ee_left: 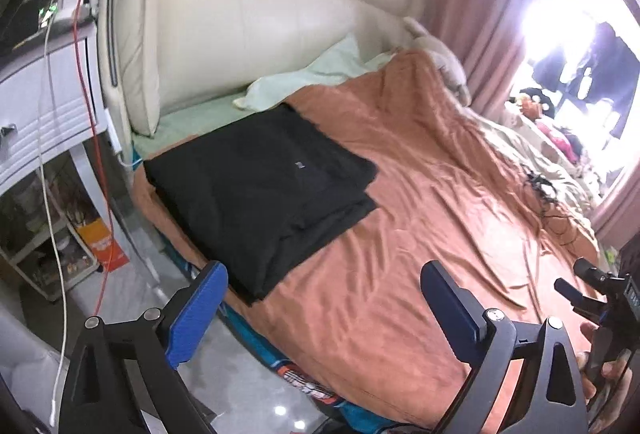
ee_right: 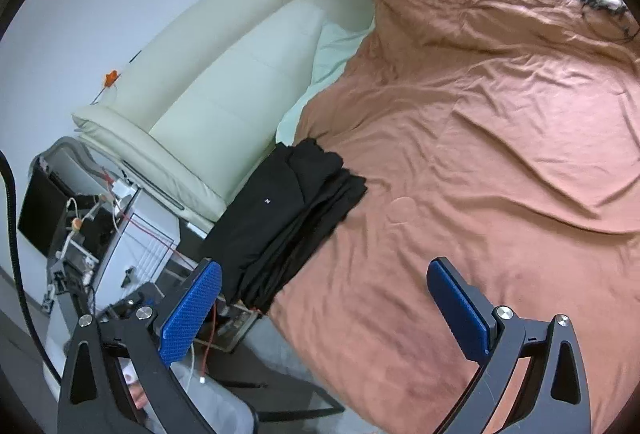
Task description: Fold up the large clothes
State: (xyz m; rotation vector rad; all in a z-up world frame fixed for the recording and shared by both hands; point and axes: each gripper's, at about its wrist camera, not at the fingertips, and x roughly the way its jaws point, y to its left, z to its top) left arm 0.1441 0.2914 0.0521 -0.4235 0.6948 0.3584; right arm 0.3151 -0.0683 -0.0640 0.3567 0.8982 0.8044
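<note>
A black garment (ee_left: 260, 194) lies folded in a flat stack on the orange-brown bedspread (ee_left: 420, 214), near the bed's left edge by the headboard. It shows in the right wrist view (ee_right: 288, 218) too, with layered edges. My left gripper (ee_left: 324, 298) is open and empty, held above the bed's near edge, short of the garment. My right gripper (ee_right: 324, 298) is open and empty above the bedspread (ee_right: 480, 154), to the right of the garment. Part of the right gripper also shows at the right edge of the left wrist view (ee_left: 600, 298).
A cream padded headboard (ee_left: 248, 18) stands behind the bed. A white nightstand (ee_left: 44, 102) with hanging cables (ee_left: 96, 138) is at the left. A pale green sheet (ee_left: 312, 78) and a plush toy (ee_left: 444, 62) lie by the headboard. Pink curtains (ee_left: 480, 14) hang by a bright window.
</note>
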